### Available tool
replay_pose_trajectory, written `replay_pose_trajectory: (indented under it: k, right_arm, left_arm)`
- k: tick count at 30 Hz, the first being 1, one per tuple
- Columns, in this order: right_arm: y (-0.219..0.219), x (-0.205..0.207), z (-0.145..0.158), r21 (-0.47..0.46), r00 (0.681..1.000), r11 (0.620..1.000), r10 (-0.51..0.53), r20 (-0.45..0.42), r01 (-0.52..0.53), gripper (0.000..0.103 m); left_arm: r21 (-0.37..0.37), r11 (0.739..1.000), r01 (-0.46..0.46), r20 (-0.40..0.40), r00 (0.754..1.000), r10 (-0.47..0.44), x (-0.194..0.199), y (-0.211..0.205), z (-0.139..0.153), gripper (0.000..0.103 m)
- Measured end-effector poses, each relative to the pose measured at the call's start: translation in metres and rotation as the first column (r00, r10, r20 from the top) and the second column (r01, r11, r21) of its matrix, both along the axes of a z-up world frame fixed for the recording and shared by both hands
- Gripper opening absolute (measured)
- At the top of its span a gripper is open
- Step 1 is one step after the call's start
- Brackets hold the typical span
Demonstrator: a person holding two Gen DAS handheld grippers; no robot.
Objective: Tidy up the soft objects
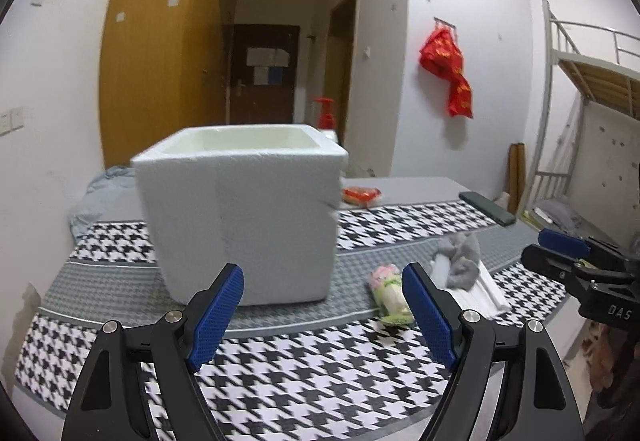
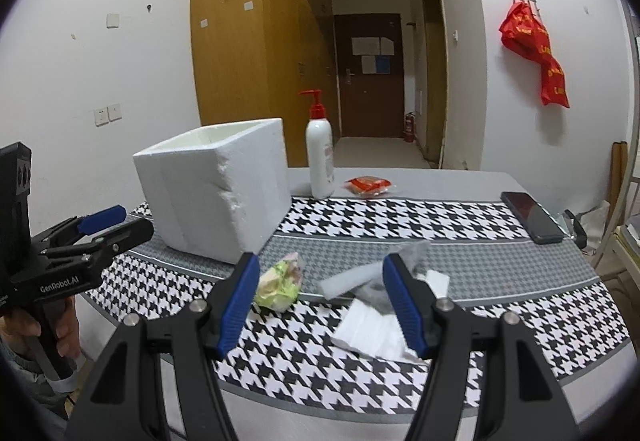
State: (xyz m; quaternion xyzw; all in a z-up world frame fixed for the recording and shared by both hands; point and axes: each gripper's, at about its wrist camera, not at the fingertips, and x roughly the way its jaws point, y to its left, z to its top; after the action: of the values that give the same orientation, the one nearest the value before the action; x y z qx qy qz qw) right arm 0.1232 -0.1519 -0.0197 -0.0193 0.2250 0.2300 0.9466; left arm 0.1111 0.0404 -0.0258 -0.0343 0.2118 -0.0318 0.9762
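Both grippers hover over the houndstooth cloth [image 2: 400,217], jaws apart and empty: the left gripper [image 1: 322,283] faces the foam box [image 1: 240,213], the right gripper [image 2: 320,277] faces the soft things. A green-pink bundle [image 2: 280,281] lies just beside the box; grey cloth [image 1: 460,257] and white tissue [image 2: 372,329] lie right of it.

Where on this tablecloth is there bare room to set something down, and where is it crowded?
Free: the cloth between the red packet and the phone, and the near strip in front of the white tissue. Crowded: beside the foam box, where the green-pink bundle, grey cloth and tissue cluster.
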Motion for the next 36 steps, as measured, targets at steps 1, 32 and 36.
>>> replay_pose_trajectory:
  k: [1,32,36]
  right_arm:
    - [-0.001,0.000,-0.001,-0.003,1.000,1.000,-0.006,-0.003,0.006,0.069]
    - [-0.034,0.033,-0.052,-0.048,0.983,0.997,-0.074,-0.168,0.067,0.069]
    - [-0.037,0.037,-0.054,-0.044,0.981,0.997,-0.075,-0.179,0.068,0.069]
  left_arm:
    - [-0.002,1.000,0.007,-0.003,1.000,-0.007,0.001,-0.002,-0.001,0.082]
    - [-0.006,0.991,0.137,-0.227,0.964,-0.135,0.065,-0.052,-0.038,0.082]
    - [-0.005,0.992,0.126,-0.246,0.961,-0.124,0.073,-0.054,-0.042,0.083]
